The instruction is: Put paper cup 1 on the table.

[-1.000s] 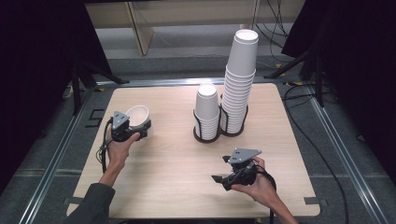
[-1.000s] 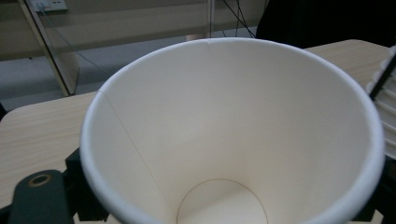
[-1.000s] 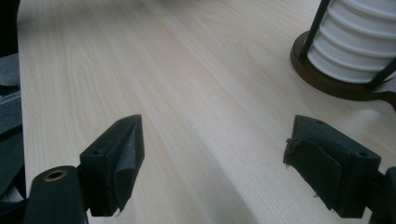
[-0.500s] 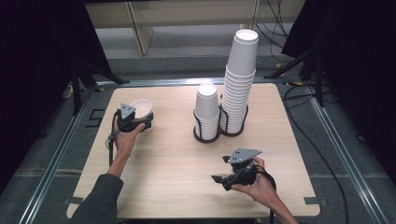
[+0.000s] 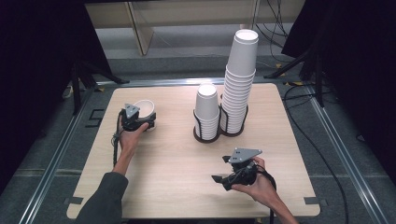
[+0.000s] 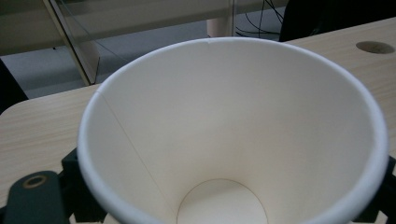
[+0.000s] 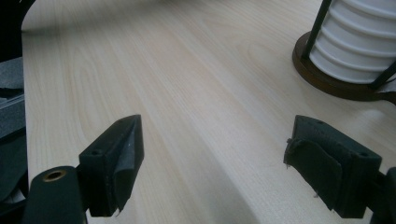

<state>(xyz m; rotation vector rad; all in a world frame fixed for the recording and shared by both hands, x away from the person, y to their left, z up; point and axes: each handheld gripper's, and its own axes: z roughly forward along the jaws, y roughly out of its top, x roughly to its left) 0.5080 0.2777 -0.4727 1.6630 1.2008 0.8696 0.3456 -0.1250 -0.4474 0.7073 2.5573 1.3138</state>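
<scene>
The right gripper [image 7: 217, 168] looks low across the pale wood-grain counter [image 7: 187, 84], its two black jaws rising from the bottom corners and standing wide apart with nothing between them. Each jaw carries a dark, worn pad on its inner face, the edges a little frayed. A brass-coloured ring sits in the gripper's body at the lower left. Beyond the jaws, at the upper right, a stack of white paper cups [image 7: 359, 42] stands in a holder [image 7: 327, 77] with a round dark-brown base and thin black upright wires. The counter's left edge drops to a grey floor [image 7: 9, 116].
</scene>
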